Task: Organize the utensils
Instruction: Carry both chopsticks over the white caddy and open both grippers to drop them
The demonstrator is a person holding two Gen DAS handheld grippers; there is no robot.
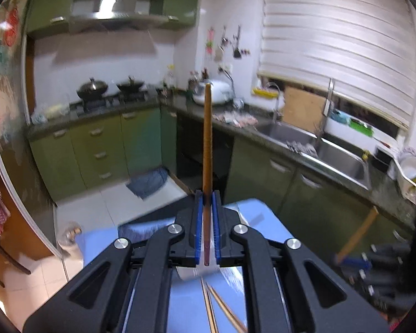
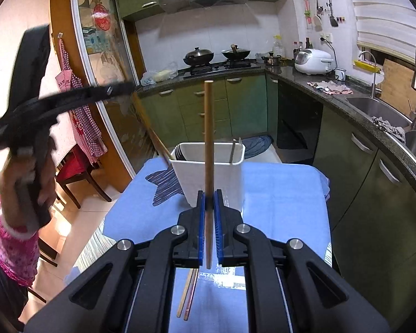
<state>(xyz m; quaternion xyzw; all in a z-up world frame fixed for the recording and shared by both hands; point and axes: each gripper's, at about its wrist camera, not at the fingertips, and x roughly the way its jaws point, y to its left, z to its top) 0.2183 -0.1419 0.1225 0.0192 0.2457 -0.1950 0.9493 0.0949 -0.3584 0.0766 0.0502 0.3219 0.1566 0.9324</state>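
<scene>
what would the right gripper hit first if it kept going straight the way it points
Most likely the white utensil bin, standing on the blue-covered table directly ahead of the right gripper. The held chopstick would lead, though depth is unclear.

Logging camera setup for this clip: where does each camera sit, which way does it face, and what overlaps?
Left wrist: on the left gripper, raised over the blue tablecloth, facing the sink counter; its fingers clamp a brown chopstick.
Right wrist: on the right gripper, facing the white container and stove; clamps a light chopstick; the person's left hand shows.
Shared: tablecloth, stove, rice cooker, loose chopsticks.
</scene>
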